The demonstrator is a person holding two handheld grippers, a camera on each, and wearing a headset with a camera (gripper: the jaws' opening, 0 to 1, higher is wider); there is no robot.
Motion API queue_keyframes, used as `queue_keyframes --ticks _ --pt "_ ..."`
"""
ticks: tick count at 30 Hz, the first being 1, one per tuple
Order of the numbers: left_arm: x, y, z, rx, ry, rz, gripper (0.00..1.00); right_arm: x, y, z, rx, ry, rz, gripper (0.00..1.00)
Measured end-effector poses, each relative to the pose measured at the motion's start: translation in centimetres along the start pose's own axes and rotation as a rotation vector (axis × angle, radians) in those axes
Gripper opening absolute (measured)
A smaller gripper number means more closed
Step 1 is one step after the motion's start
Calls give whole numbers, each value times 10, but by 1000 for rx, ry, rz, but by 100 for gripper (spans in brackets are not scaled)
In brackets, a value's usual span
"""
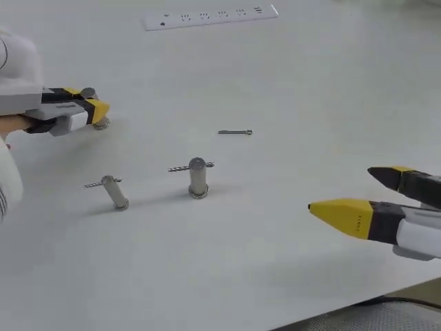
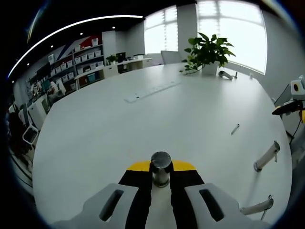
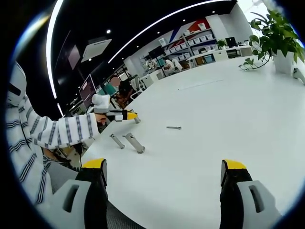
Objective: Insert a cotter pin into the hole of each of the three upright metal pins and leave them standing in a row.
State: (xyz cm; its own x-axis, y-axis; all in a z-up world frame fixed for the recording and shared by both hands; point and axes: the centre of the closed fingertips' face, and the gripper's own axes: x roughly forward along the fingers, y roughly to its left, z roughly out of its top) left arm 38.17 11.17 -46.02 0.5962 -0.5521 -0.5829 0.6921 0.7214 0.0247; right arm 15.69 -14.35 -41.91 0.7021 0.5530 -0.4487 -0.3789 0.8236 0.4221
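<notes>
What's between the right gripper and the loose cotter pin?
Only bare table; in the head view nothing lies between the right gripper and the loose cotter pin.

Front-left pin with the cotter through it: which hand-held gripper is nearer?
Left. The left hand-held gripper, shut on a bare pin, sits behind the front-left pin; the right hand-held gripper is open, far to its right.

No legible text or number anywhere; faint print on the right gripper, too small to read
</notes>
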Motion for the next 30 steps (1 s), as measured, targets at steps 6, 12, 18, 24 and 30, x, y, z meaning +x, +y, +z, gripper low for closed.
queue_keyframes --ticks 6,12,18,24,30 --pt "-17 -5 7 1 -13 -4 9 -1 1 3 -7 -5 5 98" --pt "-46 -7 19 -6 -47 9 9 -2 4 6 -20 -16 16 98" --pt "-78 -8 31 4 -83 27 9 0 9 7 -30 -19 36 98" --pt "-99 -7 32 8 -106 26 9 0 12 7 -42 -20 46 98" --pt "-120 -27 38 29 -138 -8 9 -1 15 7 -54 -18 58 98"
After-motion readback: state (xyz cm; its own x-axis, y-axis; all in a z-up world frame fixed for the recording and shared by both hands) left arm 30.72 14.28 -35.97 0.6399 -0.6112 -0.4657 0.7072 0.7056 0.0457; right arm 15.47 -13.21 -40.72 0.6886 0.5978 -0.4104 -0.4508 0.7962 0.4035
